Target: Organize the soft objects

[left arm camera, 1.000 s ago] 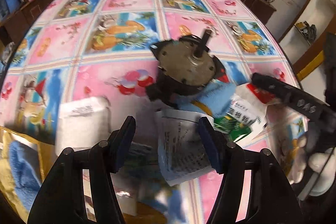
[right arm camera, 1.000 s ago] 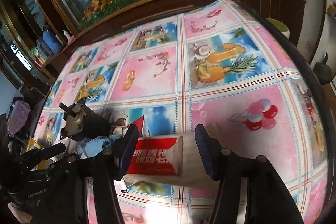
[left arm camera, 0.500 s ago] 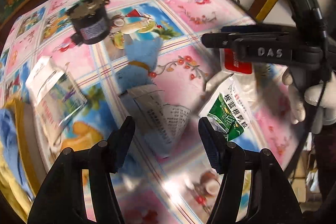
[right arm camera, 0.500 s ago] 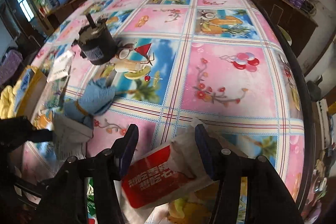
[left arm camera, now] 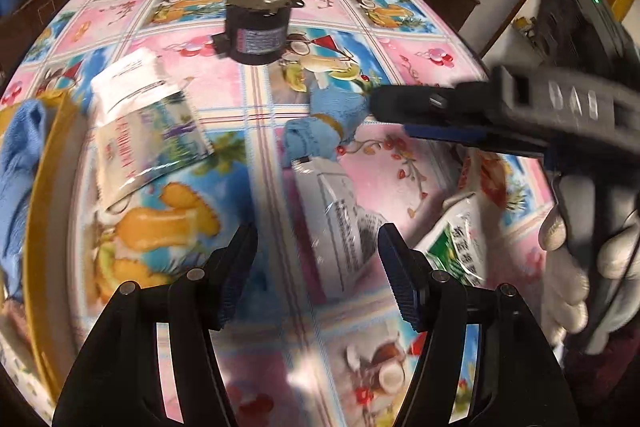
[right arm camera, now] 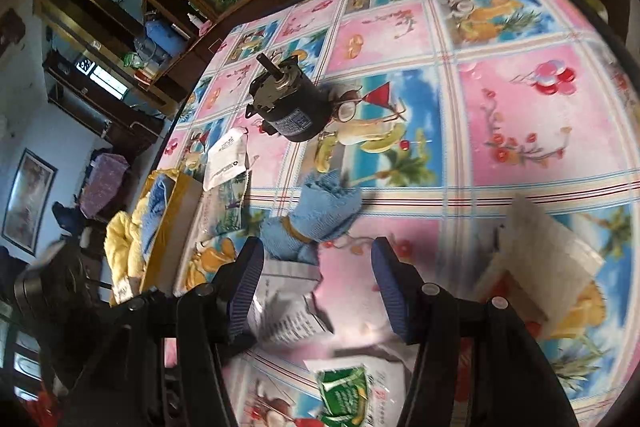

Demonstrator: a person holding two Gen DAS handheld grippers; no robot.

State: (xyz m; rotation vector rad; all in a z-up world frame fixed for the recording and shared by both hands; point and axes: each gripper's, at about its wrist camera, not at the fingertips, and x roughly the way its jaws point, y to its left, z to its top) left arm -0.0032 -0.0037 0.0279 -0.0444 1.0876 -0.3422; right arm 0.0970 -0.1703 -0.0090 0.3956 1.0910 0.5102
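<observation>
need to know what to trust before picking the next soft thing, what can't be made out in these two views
- Red-printed packet, right wrist view: motion blur hides its print; in the left wrist view the right gripper covers most of it.
- Green packet, right wrist view: cut off by the bottom edge.
- Yellow basket, left wrist view: cut by the left edge, contents mostly hidden.
- Label on the black motor: too small to read.
- Blue cloth bundle: near end hidden behind a right finger.

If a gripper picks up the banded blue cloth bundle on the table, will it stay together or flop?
The blue cloth bundle looks like soft terry, so it probably squashes under the fingers. The tan band around its middle likely keeps it together, though the loose ends may droop. It seems unlikely to roll.
</observation>
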